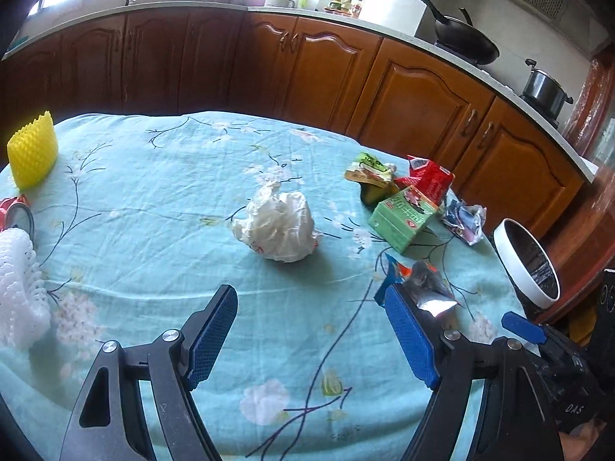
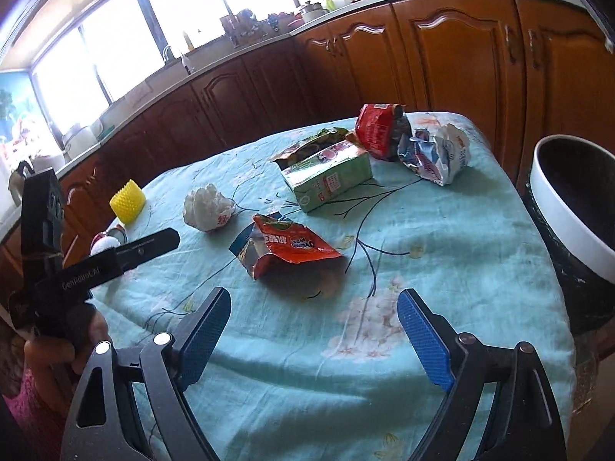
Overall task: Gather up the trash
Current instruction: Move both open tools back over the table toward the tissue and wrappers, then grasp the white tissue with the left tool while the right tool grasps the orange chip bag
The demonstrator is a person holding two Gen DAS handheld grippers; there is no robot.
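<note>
Trash lies on a table with a light blue flowered cloth (image 1: 153,199). A crumpled white plastic bag (image 1: 278,224) (image 2: 207,207) sits mid-table, ahead of my open, empty left gripper (image 1: 311,307). An orange snack wrapper (image 2: 286,247) (image 1: 417,284) lies just ahead of my open, empty right gripper (image 2: 313,307). A green carton (image 1: 403,219) (image 2: 326,176), a red packet (image 1: 428,178) (image 2: 378,128), a green wrapper (image 1: 369,171) and a crumpled blue-white wrapper (image 1: 463,217) (image 2: 434,153) lie at the far right. A white-rimmed bin (image 1: 526,265) (image 2: 569,207) stands beside the table's right edge.
A yellow foam sleeve (image 1: 32,151) (image 2: 127,201), a red can (image 1: 15,213) and white foam netting (image 1: 19,280) sit at the table's left. Wooden kitchen cabinets (image 1: 307,73) run behind, with a wok (image 1: 465,38) and a pot (image 1: 546,88) on the counter.
</note>
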